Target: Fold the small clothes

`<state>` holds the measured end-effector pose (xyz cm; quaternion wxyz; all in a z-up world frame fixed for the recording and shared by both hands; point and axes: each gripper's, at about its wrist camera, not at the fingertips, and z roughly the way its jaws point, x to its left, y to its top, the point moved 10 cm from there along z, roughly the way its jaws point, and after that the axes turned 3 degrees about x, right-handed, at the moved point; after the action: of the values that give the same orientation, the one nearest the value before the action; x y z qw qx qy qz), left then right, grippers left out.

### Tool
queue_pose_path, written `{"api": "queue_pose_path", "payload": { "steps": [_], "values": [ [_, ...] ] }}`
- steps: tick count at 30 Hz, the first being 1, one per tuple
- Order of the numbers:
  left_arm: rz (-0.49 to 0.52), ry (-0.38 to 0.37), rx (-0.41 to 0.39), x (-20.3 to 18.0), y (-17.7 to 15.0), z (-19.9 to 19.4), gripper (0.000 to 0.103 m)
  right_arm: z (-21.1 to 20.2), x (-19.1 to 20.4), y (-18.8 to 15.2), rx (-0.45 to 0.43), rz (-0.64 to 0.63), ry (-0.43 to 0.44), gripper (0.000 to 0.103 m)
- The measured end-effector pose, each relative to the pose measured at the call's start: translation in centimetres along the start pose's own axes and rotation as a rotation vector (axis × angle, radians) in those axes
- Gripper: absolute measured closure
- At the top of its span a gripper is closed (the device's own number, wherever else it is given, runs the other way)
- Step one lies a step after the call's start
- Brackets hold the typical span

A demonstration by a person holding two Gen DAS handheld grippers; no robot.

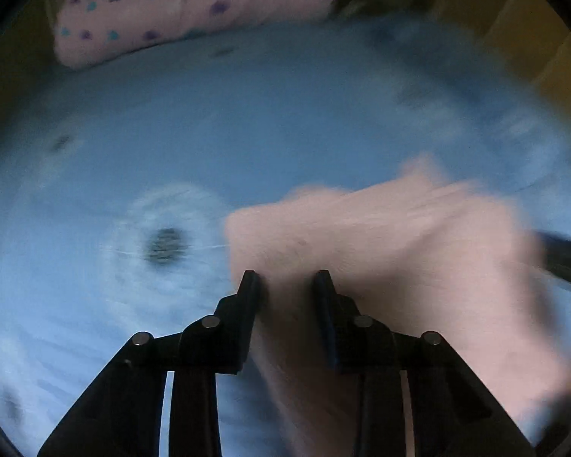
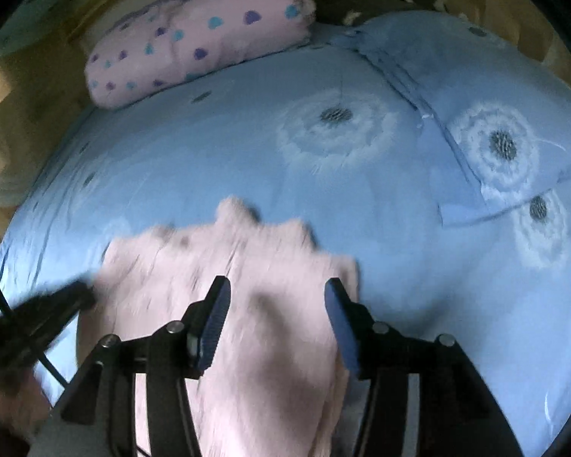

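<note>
Nearest to me in the left wrist view, my left gripper (image 1: 287,280) points steeply down, its fingers (image 1: 249,293) drawn close together with a bunched ridge of the pink garment (image 1: 380,251) between them. The cloth fills the gap and seems pinched, though motion blur smears its edges and I cannot make out seams or what kind of garment it is. Its near part runs under the gripper and off the bottom of the frame.

In the right wrist view, my right gripper (image 2: 278,291) also tilts down, its fingers (image 2: 219,304) spread apart above the same pink garment (image 2: 247,266); the blue pads stand clear of the cloth on both sides, gripping nothing. The garment's far edge looks scalloped but blurred. At the left edge a dark smeared shape with a cable is the other gripper, too blurred to read, and a bit of a hand shows at the lower left corner, cut off.

The garment lies on the bed (image 2: 209,160), covered in pale blue bedding with white dandelion prints. A blue pillow (image 2: 495,114) in the same print sits further right. At the far side lies a pink spotted pillow (image 2: 198,38), its left end cut off in the left view. Beyond it, dark items are too dim to tell.
</note>
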<state>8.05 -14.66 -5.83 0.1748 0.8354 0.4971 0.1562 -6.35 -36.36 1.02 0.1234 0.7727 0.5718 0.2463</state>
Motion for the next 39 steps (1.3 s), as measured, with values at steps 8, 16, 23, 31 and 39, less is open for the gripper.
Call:
{"api": "queue_pose_path", "payload": {
  "steps": [8, 16, 23, 31, 39],
  "values": [
    [-0.017, 0.096, -0.244, -0.2, -1.7, -6.3, 0.085, 2.0, -2.6, -4.7, 0.116, -0.045, -0.071, 0.014],
    [-0.002, -0.134, -0.268, -1.2, -5.2, -9.9, 0.071, 2.5, -4.3, -4.8, 0.122, 0.108, 0.001, 0.013],
    [-0.309, -0.424, -0.187, 0.7, -7.3, -7.7, 0.057, 3.8, -4.9, -3.7, 0.049, 0.159, 0.108, 0.014],
    [-0.623, -0.75, -0.083, 1.0, -8.4, -3.8, 0.047, 4.7, -2.6, -3.5, 0.048, 0.235, 0.395, 0.016],
    [-0.473, -0.667, -0.066, -3.5, -8.6, -4.2, 0.072, 5.6, 0.8, -4.6, 0.119, 0.139, 0.415, 0.061]
  ]
}}
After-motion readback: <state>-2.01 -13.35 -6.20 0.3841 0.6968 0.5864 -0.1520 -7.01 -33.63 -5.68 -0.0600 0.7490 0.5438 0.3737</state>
